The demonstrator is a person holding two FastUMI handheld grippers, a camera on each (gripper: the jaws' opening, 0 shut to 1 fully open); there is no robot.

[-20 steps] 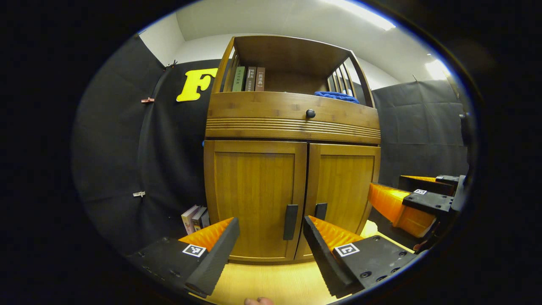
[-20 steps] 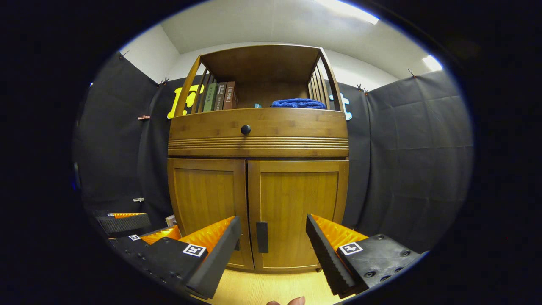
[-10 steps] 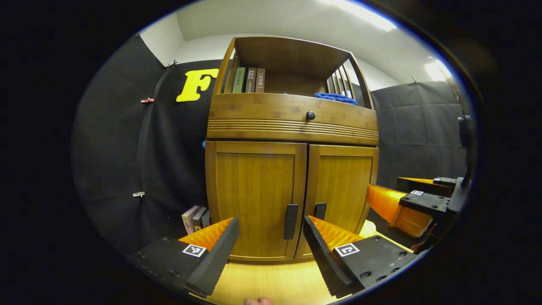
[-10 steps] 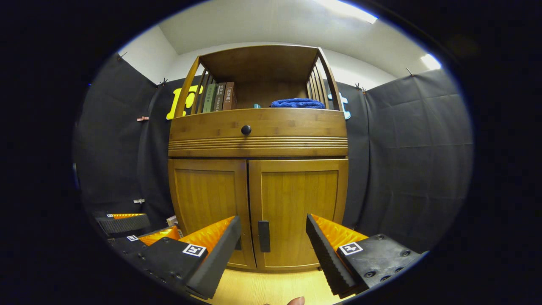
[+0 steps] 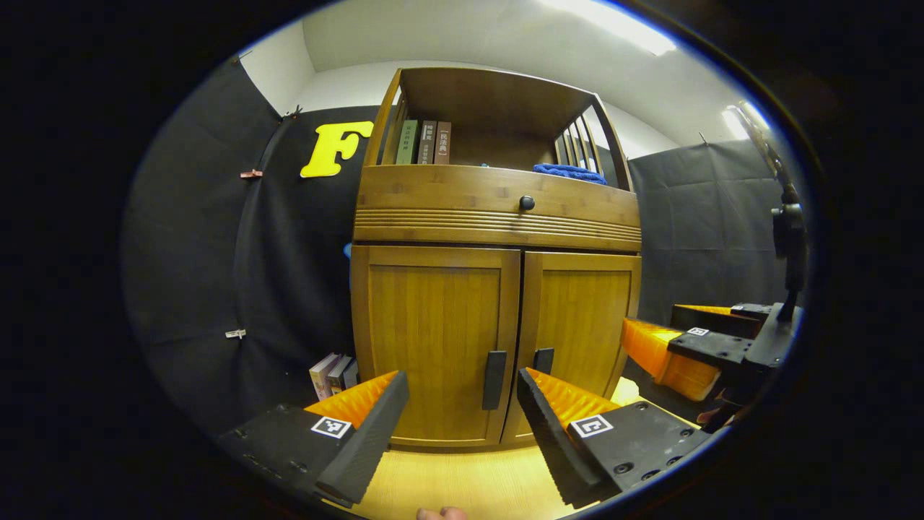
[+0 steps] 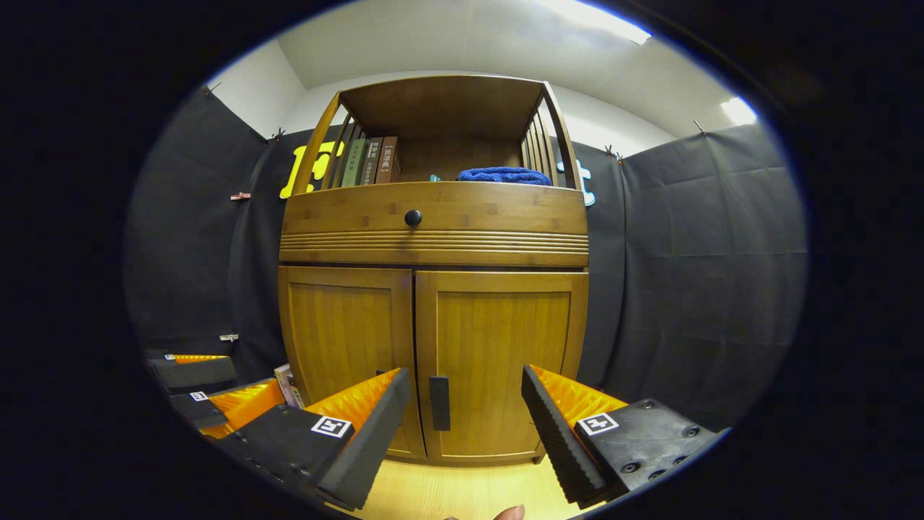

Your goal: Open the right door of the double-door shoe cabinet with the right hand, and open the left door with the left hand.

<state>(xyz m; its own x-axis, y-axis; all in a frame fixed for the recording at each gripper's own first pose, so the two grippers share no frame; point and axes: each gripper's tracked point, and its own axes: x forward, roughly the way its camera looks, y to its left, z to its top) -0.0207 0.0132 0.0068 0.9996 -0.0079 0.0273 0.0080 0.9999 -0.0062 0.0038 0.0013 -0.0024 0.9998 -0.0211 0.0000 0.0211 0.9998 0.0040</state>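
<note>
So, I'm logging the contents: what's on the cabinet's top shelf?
On the top shelf: three upright books at left, a folded blue towel at right. The cabinet front hides their bases.

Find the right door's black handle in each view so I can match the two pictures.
Left gripper view: the right door's handle sits just right of centre, low, above the tool's right finger.
Right gripper view: the handle hangs low at centre, between the tool's two fingers.
Shared landmark: the round black drawer knob above both doors.
</note>
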